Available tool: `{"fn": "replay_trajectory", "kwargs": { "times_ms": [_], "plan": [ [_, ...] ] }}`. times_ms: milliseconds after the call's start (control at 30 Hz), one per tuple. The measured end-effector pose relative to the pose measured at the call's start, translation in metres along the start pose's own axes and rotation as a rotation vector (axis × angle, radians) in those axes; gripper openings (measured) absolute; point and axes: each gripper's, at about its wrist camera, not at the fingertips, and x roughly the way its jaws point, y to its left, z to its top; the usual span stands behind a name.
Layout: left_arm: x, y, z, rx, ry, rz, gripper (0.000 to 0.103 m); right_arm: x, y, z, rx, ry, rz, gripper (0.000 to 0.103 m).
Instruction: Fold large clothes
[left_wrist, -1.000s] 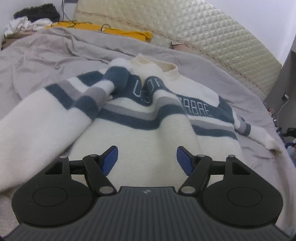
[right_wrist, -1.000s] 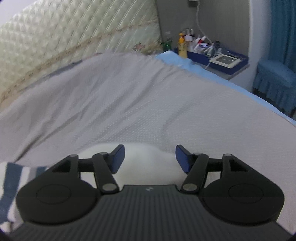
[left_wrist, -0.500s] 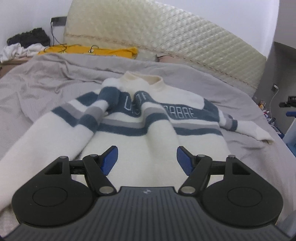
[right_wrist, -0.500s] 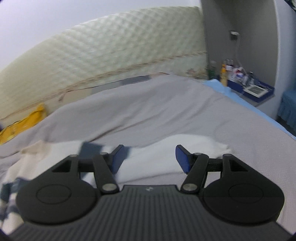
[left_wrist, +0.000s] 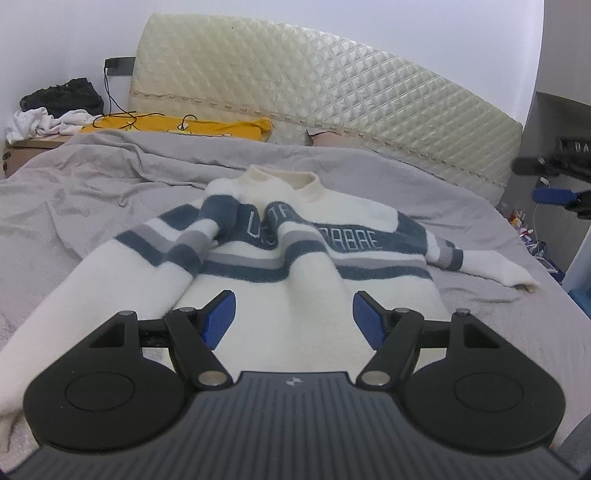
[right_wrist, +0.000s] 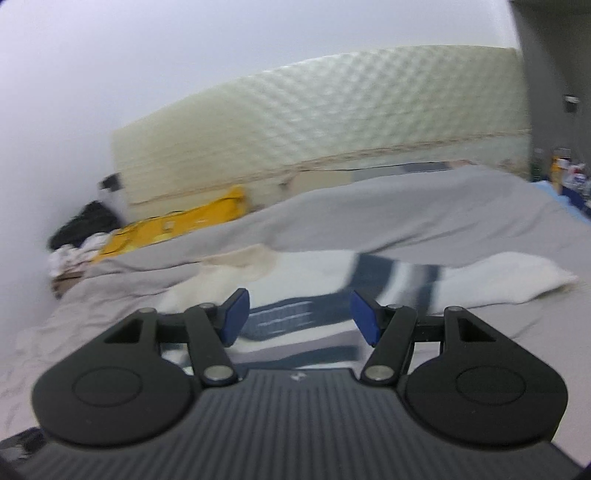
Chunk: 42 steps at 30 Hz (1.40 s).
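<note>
A white sweater with blue and grey chest stripes and lettering lies face up on the grey bed cover, collar toward the headboard. Its left sleeve runs down toward the near left; its right sleeve stretches to the right. My left gripper is open and empty, held above the sweater's lower body. My right gripper is open and empty above the striped chest; the sweater there is motion-blurred, with the right sleeve cuff lying to the right. The right gripper also shows at the far right of the left wrist view.
A quilted cream headboard stands at the far end. A yellow item and a pile of dark and white clothes lie at the back left. A bedside stand with bottles is at the right. The grey bed cover is wrinkled.
My left gripper pulled back and rose, so more of the sweater shows. My right gripper lifted and swung left from the sleeve cuff toward the sweater's chest. Both stayed open.
</note>
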Motion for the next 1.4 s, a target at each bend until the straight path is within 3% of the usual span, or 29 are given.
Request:
{"fn": "replay_trajectory", "kwargs": {
  "times_ms": [167, 400, 700, 800, 867, 1000, 1033, 1067, 1133, 1400],
  "plan": [
    [0.0, 0.001, -0.003, 0.022, 0.005, 0.022, 0.075, -0.003, 0.051, -0.032, -0.052, 0.002, 0.08, 0.063],
    [0.01, 0.02, -0.002, -0.056, 0.044, 0.04, 0.076, 0.0, 0.069, -0.095, 0.011, 0.063, 0.124, 0.063],
    [0.024, 0.085, -0.007, -0.361, 0.122, 0.14, 0.082, 0.017, 0.07, -0.134, 0.004, 0.165, 0.099, 0.063],
    [0.025, 0.117, -0.017, -0.537, 0.146, 0.18, 0.083, 0.02, 0.066, -0.137, 0.021, 0.185, 0.097, 0.064],
    [0.025, 0.135, -0.023, -0.644, 0.15, 0.189, 0.083, 0.022, 0.064, -0.14, 0.027, 0.191, 0.091, 0.071],
    [0.019, 0.163, -0.035, -0.819, 0.12, 0.202, 0.083, 0.023, 0.059, -0.141, 0.052, 0.207, 0.097, 0.073],
    [0.017, 0.169, -0.037, -0.858, 0.106, 0.203, 0.083, 0.023, 0.058, -0.141, 0.056, 0.206, 0.1, 0.076],
    [0.016, 0.175, -0.04, -0.894, 0.093, 0.204, 0.083, 0.022, 0.057, -0.14, 0.06, 0.201, 0.1, 0.087],
    [0.013, 0.183, -0.044, -0.948, 0.074, 0.213, 0.083, 0.02, 0.055, -0.138, 0.072, 0.183, 0.096, 0.094],
    [0.015, 0.211, -0.062, -1.122, 0.053, 0.271, 0.083, 0.026, 0.047, -0.14, 0.115, 0.219, 0.08, 0.094]
  ]
}}
